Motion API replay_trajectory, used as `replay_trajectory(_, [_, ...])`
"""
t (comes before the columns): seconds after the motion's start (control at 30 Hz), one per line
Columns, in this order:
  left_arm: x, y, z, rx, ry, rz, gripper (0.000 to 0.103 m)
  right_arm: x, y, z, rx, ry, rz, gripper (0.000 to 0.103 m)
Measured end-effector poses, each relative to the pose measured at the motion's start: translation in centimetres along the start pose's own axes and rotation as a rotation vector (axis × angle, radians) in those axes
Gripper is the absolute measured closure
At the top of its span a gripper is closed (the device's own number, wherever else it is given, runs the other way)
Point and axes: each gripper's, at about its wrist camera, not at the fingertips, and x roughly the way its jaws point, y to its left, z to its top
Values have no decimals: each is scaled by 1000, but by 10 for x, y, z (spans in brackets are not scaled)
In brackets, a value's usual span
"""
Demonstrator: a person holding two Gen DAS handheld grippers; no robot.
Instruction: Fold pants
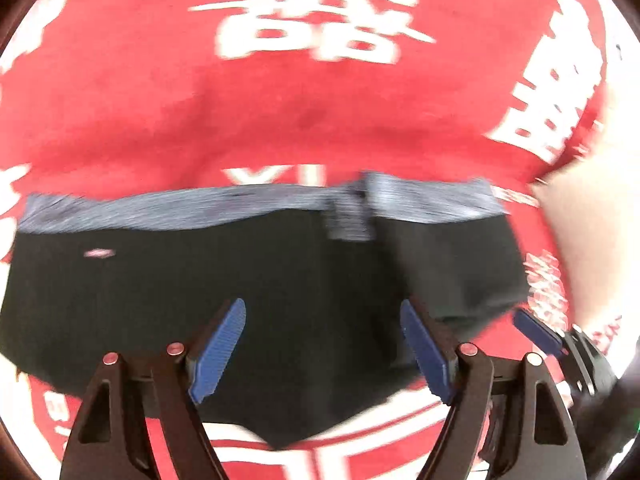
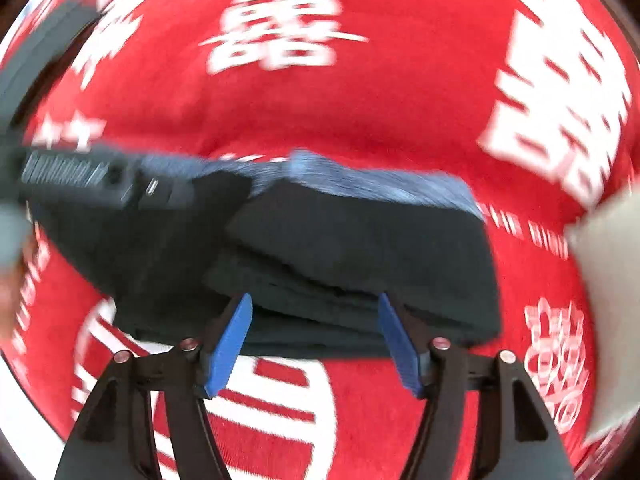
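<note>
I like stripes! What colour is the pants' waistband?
Streaky blue-grey waistband atop black fabric pants; left wrist view shows it best.

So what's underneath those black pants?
The black pants lie folded on a red cloth with white lettering, which shows all around them. Whatever is under that cloth is covered.

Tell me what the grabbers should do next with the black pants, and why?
Probably bring the right gripper forward to pinch the near edge of the black pants, ready for another fold. Both the right and left gripper have jaws wide open holding nothing, and the pants lie partly folded on the red cloth, one layer stacked, gray waistband flat.
</note>
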Motion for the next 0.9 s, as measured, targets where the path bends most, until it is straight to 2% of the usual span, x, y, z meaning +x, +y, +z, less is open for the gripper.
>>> replay_trajectory(0.1, [10, -30, 5, 47, 34, -60, 22, -6, -34, 1, 112, 42, 15, 33])
replay_trajectory(0.23, [34, -48, 11, 70, 73, -64, 25, -1, -63, -1, 170, 73, 28, 33])
replay_trajectory(0.27, [36, -47, 12, 67, 81, -70, 43, 4, -69, 0, 182, 81, 30, 33])
replay_trajectory(0.3, [42, -50, 12, 71, 101, -78, 57, 5, -74, 1, 190, 87, 35, 33])
replay_trajectory(0.33, [49, -54, 12, 77, 122, -68, 84, 5, -76, -3, 201, 96, 42, 34])
replay_trajectory(0.37, [56, -57, 12, 85, 149, -65, 98, 6, -80, -6, 220, 105, 51, 35])
replay_trajectory(0.47, [51, -61, 10, 86, 146, -82, 98, 7, -97, -10, 276, 127, 67, 41])
replay_trajectory(0.57, [37, -57, 2, 68, 143, -71, 98, 3, -107, -10, 293, 130, 62, 41])
replay_trajectory(0.7, [48, -40, -29, 35, 185, -46, 98, -2, -113, -12, 285, 142, 73, 41])
replay_trajectory(0.77, [49, -37, -37, 37, 135, -56, 98, 3, -113, -16, 279, 161, 87, 41])
replay_trajectory(0.9, [40, -40, -37, 28, 101, -26, 97, 11, -113, -21, 271, 181, 107, 41])
